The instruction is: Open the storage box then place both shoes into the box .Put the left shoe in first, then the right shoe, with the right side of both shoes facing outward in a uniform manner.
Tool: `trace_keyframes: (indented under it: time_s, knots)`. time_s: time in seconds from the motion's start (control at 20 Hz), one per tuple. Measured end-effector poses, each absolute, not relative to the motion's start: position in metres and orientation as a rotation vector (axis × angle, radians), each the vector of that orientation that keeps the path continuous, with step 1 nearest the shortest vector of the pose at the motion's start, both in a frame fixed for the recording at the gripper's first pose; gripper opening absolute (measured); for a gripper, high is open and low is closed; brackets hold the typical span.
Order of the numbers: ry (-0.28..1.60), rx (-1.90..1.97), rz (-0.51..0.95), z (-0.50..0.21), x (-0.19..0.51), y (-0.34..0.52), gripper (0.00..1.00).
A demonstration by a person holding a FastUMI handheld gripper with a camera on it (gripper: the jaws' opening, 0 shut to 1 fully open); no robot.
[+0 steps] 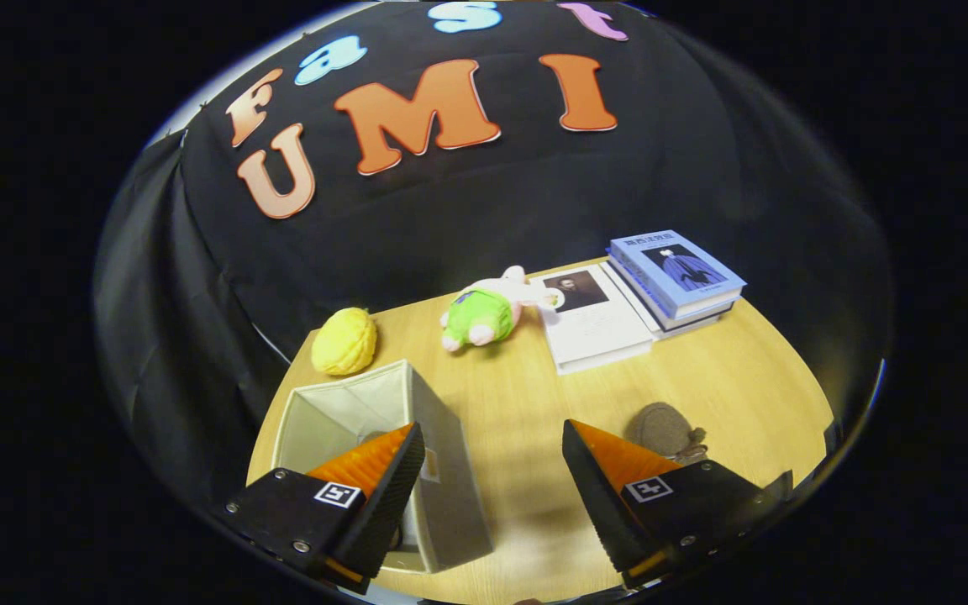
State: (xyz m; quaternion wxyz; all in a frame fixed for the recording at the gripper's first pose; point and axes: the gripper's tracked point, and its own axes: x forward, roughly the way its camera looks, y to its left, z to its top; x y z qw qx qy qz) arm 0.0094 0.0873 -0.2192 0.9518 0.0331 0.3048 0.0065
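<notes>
Gripper view: fingers hang over a wooden table (728,378), looking down.
Gripper (492,458): spread wide, nothing between the fingers, bare tabletop in the gap.
Storage box (450,496): beige fabric, open-topped, under and just ahead of the left finger (383,479); something dark sits inside, too hidden to name.
Shoe (665,430): brownish, low, just beyond the right finger (610,479), partly covered by it.
Far side: yellow plush (345,340), green-and-pink soft toy (484,311), white book (597,323), stack of blue books (676,277).
</notes>
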Motion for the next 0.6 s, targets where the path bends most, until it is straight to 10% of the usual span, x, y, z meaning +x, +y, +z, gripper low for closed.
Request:
trace_keyframes:
  time_s: [0.6]
  knots:
    - [0.640,0.122,-0.242,-0.240,-0.023,-0.064,0.98]
